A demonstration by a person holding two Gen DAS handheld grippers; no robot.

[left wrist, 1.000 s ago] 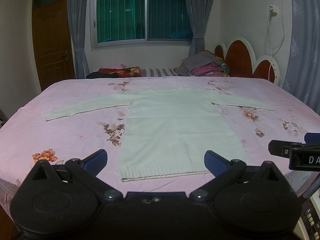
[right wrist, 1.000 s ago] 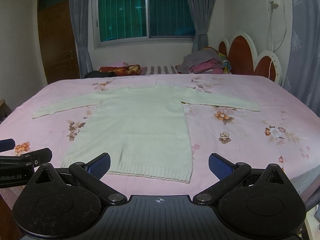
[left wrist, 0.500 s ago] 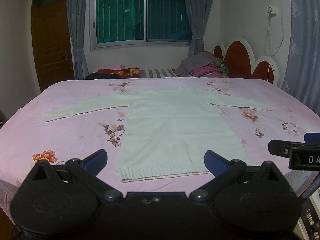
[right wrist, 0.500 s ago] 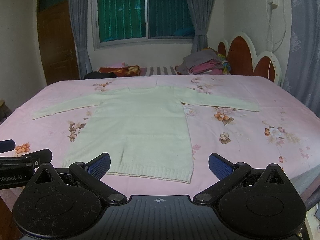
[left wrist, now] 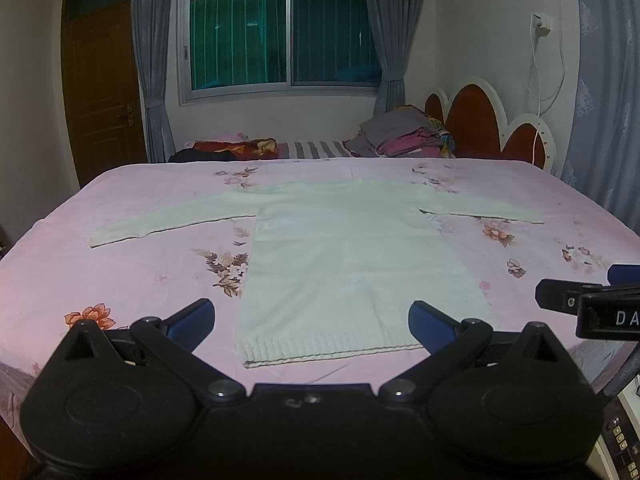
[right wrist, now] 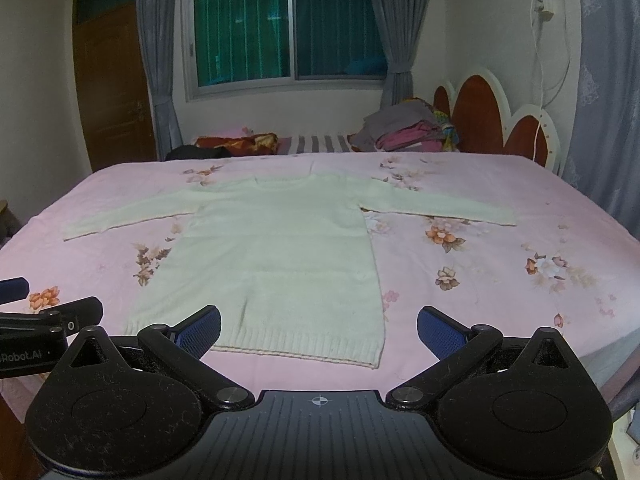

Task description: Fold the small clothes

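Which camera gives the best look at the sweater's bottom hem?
The left wrist view: the sweater hem runs nearly unbroken between the open left gripper fingers. In the right wrist view, the open right gripper has one finger covering the hem's left end.

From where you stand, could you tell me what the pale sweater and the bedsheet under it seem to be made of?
The sweater looks like a soft, matte knit, perhaps wool or acrylic: its hem shows ribbing. The bedsheet looks like smooth woven cloth, likely cotton or a blend, pink with a printed flower pattern and a slight sheen.
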